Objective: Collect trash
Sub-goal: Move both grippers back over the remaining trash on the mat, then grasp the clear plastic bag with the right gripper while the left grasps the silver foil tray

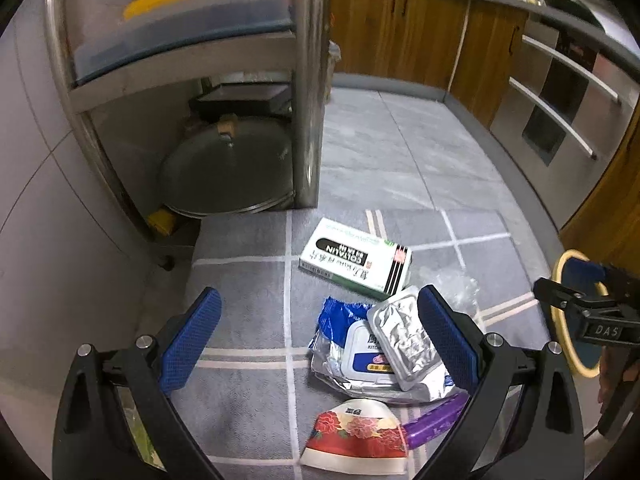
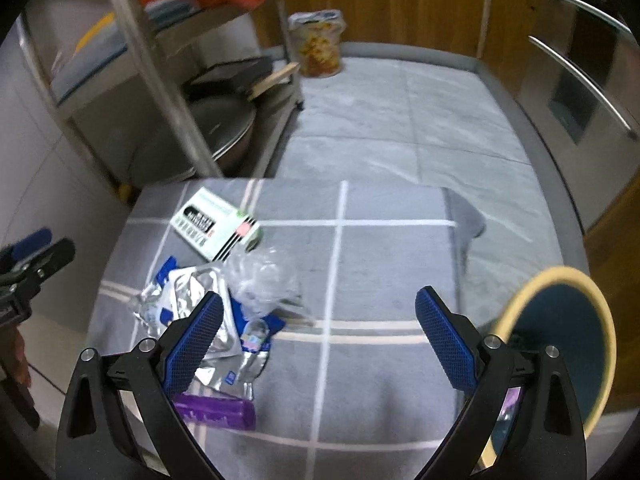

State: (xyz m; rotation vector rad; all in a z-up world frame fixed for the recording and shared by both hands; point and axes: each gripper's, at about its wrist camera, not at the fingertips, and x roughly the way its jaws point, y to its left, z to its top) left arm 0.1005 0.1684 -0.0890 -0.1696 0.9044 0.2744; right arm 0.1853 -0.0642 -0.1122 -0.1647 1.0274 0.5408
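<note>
- Nearest the left wrist camera lies a crumpled paper cup with red flower print (image 1: 356, 436), touching a purple wrapper (image 1: 436, 420) on the grey checked mat (image 1: 248, 288).
- Left gripper (image 1: 320, 336): fingers spread wide, holding nothing, poised over the trash pile.
- Between its fingers sit a silver foil tray (image 1: 404, 340) lying on a blue-and-silver wipes packet (image 1: 352, 356); a white medicine box (image 1: 356, 260) lies just beyond, and crumpled clear plastic (image 1: 456, 284) just beside the tray.
- Right gripper (image 2: 320, 336): fingers likewise spread and empty, over bare mat, with the pile at its left finger.
- A round blue bin with a cream rim (image 2: 560, 344) stands off the mat's right edge; it is judged to be the receptacle.
- Recommended step: lower the left gripper until both fingers straddle the foil tray, then close on its rim. Foil is likely to crush and slip; grip the edge squarely.
- Lift clear before moving toward the bin, so that loose plastic is not dragged along.
</note>
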